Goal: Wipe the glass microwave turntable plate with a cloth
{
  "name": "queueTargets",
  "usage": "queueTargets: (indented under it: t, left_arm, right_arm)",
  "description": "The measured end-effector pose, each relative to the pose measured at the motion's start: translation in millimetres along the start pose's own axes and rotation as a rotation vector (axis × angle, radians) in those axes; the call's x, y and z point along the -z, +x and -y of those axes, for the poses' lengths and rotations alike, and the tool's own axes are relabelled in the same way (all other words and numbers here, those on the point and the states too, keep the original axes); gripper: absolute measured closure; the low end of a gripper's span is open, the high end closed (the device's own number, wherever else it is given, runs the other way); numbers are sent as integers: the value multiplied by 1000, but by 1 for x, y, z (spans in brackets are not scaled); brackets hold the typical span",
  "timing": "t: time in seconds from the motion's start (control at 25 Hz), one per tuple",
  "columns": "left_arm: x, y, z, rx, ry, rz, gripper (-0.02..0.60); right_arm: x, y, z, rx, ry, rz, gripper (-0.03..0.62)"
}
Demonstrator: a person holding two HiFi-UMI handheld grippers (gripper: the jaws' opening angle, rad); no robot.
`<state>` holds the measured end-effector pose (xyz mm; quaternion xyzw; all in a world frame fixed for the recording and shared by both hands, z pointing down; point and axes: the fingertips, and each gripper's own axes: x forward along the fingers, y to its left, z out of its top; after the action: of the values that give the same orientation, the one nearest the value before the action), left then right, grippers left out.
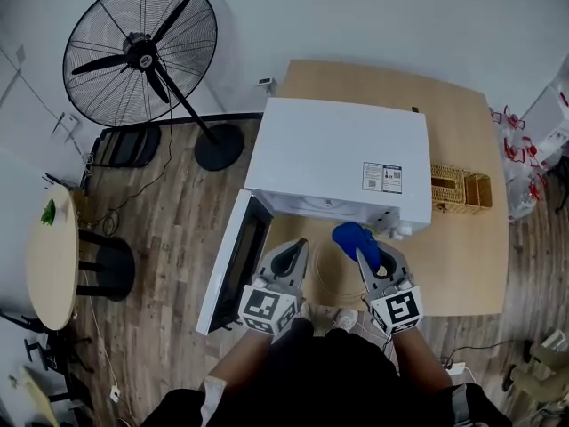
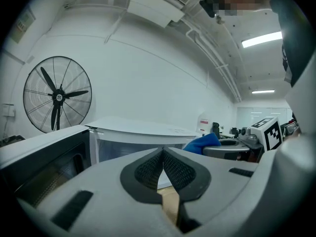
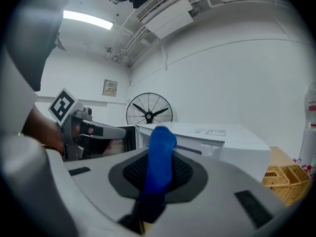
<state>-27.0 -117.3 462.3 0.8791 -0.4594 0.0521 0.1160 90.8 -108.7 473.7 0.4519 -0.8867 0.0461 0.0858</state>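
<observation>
The white microwave (image 1: 342, 158) stands on a wooden table (image 1: 462, 265), its door (image 1: 233, 261) swung open to the left. In front of it the clear glass turntable plate (image 1: 327, 285) shows only as a faint round outline on the tabletop, between my two grippers. At the plate's left edge my left gripper (image 1: 296, 249) (image 2: 162, 151) is shut, pads together, and I see nothing between them. At the plate's right my right gripper (image 1: 363, 254) (image 3: 159, 157) is shut on a blue cloth (image 1: 353, 237) (image 3: 161, 142), which sticks up past the pads.
A wicker basket (image 1: 460, 188) sits on the table right of the microwave. A big floor fan (image 1: 142, 52) stands at the back left, and a small round table (image 1: 49, 256) is further left. Bags (image 1: 520, 149) lie beyond the table's right edge.
</observation>
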Motion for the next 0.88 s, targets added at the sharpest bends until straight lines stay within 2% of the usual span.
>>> queueTargets:
  t: [0.32,0.64,0.88]
  left_arm:
    - [23,-3,-16,-8,-47,-29,580]
    - [39,-6,-24,-13,-75,-53,580]
    - [48,-10,-25,-5,-93,-72,580]
  right_arm:
    - [51,38,-7,-29,27,-110,537]
    - [112,66,-26,-95,43,-253,537]
    - [150,80,-46,-155,10,-352,537]
